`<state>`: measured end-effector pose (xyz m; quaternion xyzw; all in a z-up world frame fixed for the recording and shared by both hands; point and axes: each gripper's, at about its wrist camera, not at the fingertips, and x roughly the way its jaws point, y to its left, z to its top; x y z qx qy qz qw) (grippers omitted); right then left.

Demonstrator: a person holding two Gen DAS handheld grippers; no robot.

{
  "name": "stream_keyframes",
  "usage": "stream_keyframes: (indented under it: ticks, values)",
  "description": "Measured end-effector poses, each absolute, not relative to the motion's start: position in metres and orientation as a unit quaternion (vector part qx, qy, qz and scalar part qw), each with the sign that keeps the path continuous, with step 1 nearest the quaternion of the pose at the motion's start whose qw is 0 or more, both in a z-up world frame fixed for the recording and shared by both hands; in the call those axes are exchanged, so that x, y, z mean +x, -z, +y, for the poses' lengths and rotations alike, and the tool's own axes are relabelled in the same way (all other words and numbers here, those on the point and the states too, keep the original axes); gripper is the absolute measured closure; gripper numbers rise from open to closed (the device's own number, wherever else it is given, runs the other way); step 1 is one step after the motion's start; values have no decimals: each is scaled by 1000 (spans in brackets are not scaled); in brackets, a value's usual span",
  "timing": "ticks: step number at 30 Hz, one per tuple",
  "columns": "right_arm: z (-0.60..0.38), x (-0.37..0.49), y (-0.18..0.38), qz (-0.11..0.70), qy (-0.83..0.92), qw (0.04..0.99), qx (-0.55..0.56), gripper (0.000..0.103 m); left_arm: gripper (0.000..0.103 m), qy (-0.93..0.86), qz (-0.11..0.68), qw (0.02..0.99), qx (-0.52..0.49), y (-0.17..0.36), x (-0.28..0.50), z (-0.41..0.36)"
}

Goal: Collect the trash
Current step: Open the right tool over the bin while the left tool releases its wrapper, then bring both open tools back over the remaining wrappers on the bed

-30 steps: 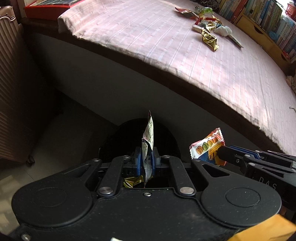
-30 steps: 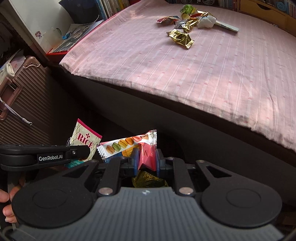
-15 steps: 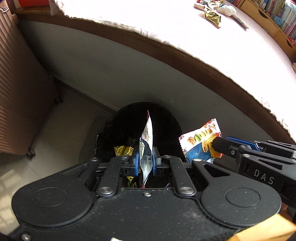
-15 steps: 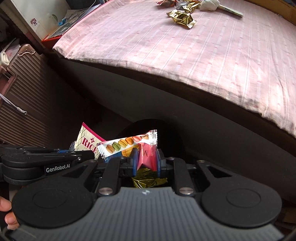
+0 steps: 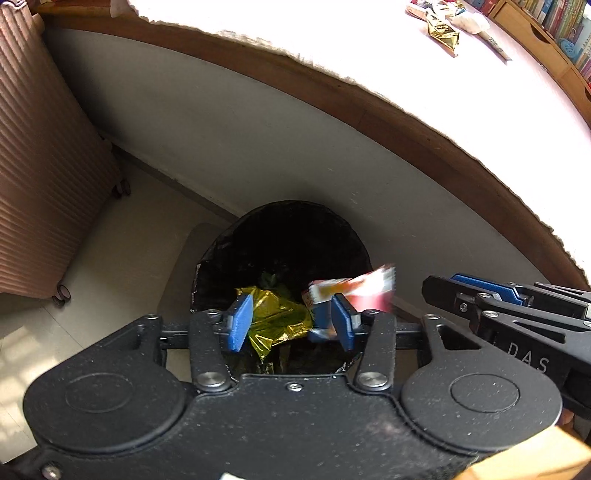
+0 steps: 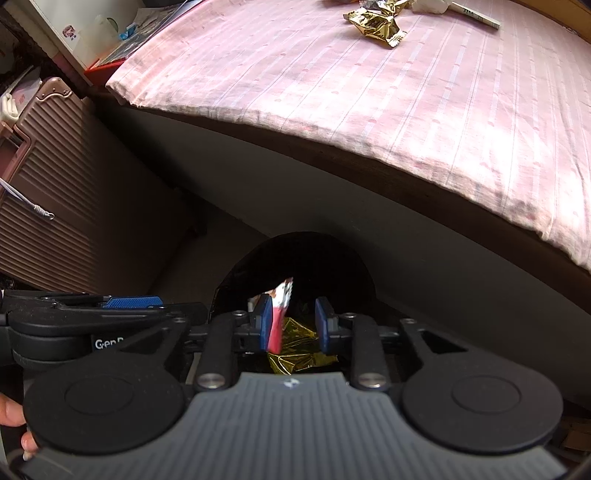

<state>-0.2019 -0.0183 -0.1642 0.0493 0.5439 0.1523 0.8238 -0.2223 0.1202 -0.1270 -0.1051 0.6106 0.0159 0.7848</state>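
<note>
A black-lined bin [image 5: 280, 236] stands on the floor against the bed's side, straight below both grippers. My left gripper [image 5: 291, 322] hangs over its mouth, its jaws opening with nothing between the blue pads. A blurred red, white and orange wrapper [image 5: 351, 291] drops just behind its right pad. Crumpled gold foil [image 5: 280, 321] lies in the bin. My right gripper [image 6: 293, 325] is also over the bin [image 6: 306, 258], its jaws opening. The red-backed wrapper [image 6: 277, 321] leans loose on the left pad only. More wrappers [image 6: 376, 24] lie on the bed.
The bed with its pink striped sheet [image 6: 369, 92] overhangs the bin at the back. A ribbed brown suitcase [image 5: 44, 166] stands on the floor to the left. Bookshelves [image 5: 554, 33] line the bed's far side. A person's fingers [image 6: 11, 413] show at the lower left.
Both grippers have sunk toward the bin. The left jaws have opened and the rice wrapper has left them. The right jaws have widened and the macaron wrapper has slipped down.
</note>
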Motion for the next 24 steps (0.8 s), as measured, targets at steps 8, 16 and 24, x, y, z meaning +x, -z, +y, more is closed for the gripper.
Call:
stream_keyframes:
  ticks: [8,16,24]
  values:
    - [-16,-197,164,545,-150,823,57,70,49,-26,603,791,-100,117,-215,129]
    - [-22,-190,143,527,-149,835,55,70,42,-15,579,811,-83,90,-200,124]
    - [-37,-170,103,492,-139,857,72,52,34,7,538,840,-74,52,-167,121]
